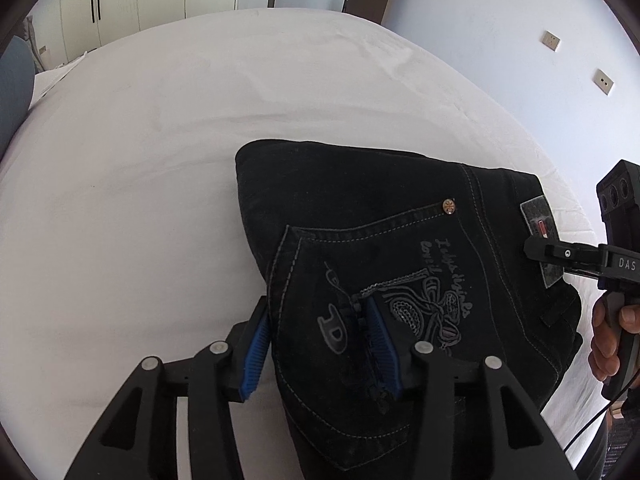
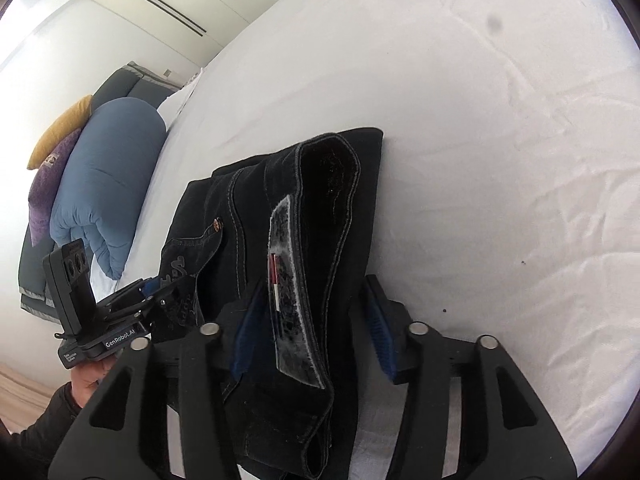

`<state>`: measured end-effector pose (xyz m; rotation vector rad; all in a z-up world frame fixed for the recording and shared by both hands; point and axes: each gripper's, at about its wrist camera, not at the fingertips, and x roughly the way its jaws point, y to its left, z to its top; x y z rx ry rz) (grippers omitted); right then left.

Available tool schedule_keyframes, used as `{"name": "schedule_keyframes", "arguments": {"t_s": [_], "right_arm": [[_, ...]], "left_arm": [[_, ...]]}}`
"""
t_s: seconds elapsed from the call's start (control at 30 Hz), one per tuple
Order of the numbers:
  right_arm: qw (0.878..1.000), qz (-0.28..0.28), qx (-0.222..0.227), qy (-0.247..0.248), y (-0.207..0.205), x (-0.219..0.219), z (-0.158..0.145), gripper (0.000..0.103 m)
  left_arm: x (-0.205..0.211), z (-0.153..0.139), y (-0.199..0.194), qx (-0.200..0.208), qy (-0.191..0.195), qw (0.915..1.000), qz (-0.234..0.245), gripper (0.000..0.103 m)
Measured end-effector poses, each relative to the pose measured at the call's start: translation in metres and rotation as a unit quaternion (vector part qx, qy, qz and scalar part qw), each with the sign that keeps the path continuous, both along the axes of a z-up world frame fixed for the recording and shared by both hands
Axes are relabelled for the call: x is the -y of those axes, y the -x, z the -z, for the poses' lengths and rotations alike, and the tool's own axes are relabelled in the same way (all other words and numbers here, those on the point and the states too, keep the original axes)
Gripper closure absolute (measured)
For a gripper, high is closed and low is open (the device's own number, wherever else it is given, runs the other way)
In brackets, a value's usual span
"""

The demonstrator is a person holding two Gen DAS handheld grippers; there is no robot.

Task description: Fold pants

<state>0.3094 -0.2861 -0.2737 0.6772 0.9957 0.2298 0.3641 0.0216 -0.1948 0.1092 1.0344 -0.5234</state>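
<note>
The black pants (image 1: 380,264) lie folded into a compact bundle on the white bed (image 1: 160,140), both the left gripper (image 1: 320,344) and right gripper (image 2: 316,328) standing apart around the cloth, so folding looks practically finished.

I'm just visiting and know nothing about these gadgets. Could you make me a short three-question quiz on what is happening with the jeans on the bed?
1. True or false: the black jeans lie folded into a compact bundle on the white bed sheet.
2. Which part of the jeans sits between the right gripper's blue pads: A) a leg hem, B) the waistband with its label, C) a belt?
3. What sits between the left gripper's pads?

Key
1. True.
2. B.
3. The embroidered back pocket; the pads stand apart, not pinching.
</note>
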Motion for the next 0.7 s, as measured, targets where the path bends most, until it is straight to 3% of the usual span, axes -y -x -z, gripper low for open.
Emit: {"name": "schedule_keyframes", "arguments": {"t_s": [0.07, 0.13, 0.2, 0.33, 0.43, 0.5, 0.53, 0.57, 0.63, 0.7], "right_arm": [[1.000, 0.017, 0.001, 0.006, 0.008, 0.000, -0.007, 0.041], [0.999, 0.035, 0.002, 0.012, 0.018, 0.000, -0.016, 0.038], [0.999, 0.047, 0.008, 0.019, 0.030, 0.002, -0.026, 0.038], [0.995, 0.062, 0.040, 0.066, 0.073, -0.011, -0.059, 0.038], [0.985, 0.073, 0.091, 0.127, 0.111, -0.038, -0.100, 0.038], [0.974, 0.084, 0.131, 0.166, 0.140, -0.052, -0.129, 0.038], [0.966, 0.092, 0.151, 0.187, 0.155, -0.059, -0.142, 0.037], [0.958, 0.100, 0.172, 0.206, 0.170, -0.067, -0.157, 0.035], [0.940, 0.116, 0.216, 0.236, 0.201, -0.080, -0.184, 0.021], [0.916, 0.133, 0.270, 0.265, 0.232, -0.093, -0.212, 0.010]], "left_arm": [[-0.015, -0.004, 0.009, 0.004, 0.010, 0.9999, -0.002, 0.043], [-0.018, -0.010, 0.023, 0.012, 0.015, 0.9998, -0.009, 0.033], [-0.024, -0.023, 0.042, 0.038, 0.006, 0.9990, -0.021, 0.017], [-0.049, -0.065, 0.087, 0.122, 0.016, 0.9914, -0.043, 0.000], [-0.059, -0.102, 0.120, 0.196, 0.026, 0.9782, -0.065, 0.000], [-0.065, -0.130, 0.154, 0.253, 0.019, 0.9639, -0.081, 0.000], [-0.047, -0.145, 0.146, 0.279, 0.008, 0.9562, -0.089, 0.000], [-0.048, -0.161, 0.164, 0.312, -0.008, 0.9442, -0.104, 0.000], [-0.055, -0.188, 0.186, 0.349, -0.016, 0.9286, -0.126, 0.000], [-0.061, -0.214, 0.211, 0.377, -0.001, 0.9150, -0.144, 0.000]]}}
